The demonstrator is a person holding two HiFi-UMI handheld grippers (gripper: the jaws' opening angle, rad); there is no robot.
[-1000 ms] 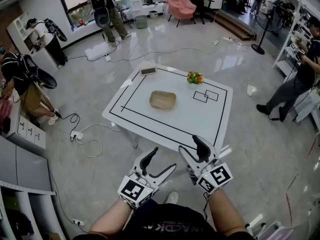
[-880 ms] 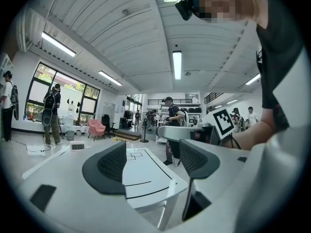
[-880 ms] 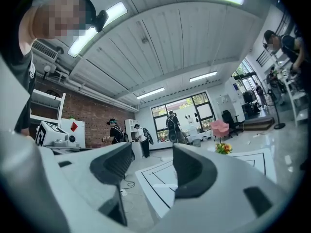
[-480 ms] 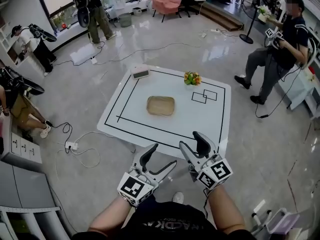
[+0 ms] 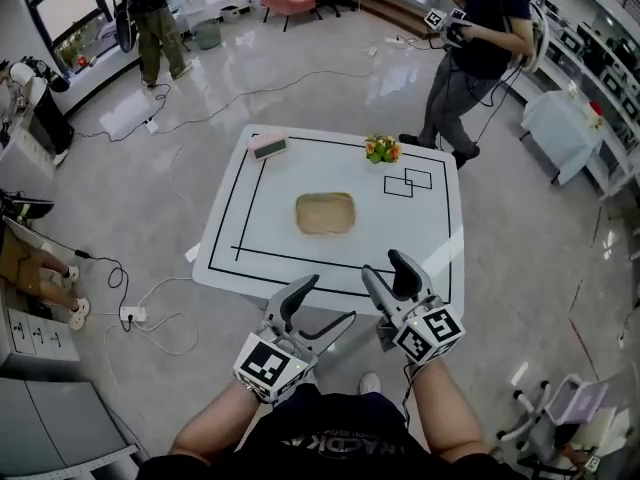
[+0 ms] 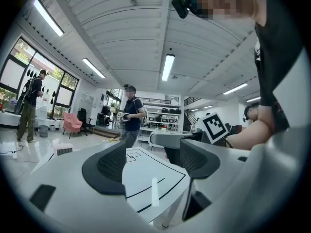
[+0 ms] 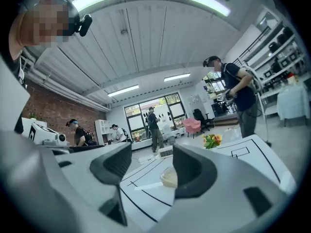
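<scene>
My left gripper [image 5: 321, 305] is held open over the near edge of a white table [image 5: 272, 252], nothing between its jaws. My right gripper [image 5: 388, 272] is open too, beside it at the table's front right, also holding nothing. On the table lie a woven tan basket [image 5: 325, 213] in the middle, a small bunch of flowers [image 5: 382, 149] at the far right, and a small box with a dark face [image 5: 267, 145] at the far left corner. In the right gripper view the basket [image 7: 169, 177] and flowers [image 7: 212, 140] show between and past the open jaws.
Black lines [image 5: 240, 208] frame the tabletop, with two small squares [image 5: 410, 182] near the flowers. A person [image 5: 470, 48] stands just beyond the table's far right corner. Cables [image 5: 150, 303] and a power strip lie on the floor at left. Other people stand at the far left.
I have come closer to the table, so both grippers now reach its near edge. The person at right has walked up to the table's far corner. Both grippers stay open.
</scene>
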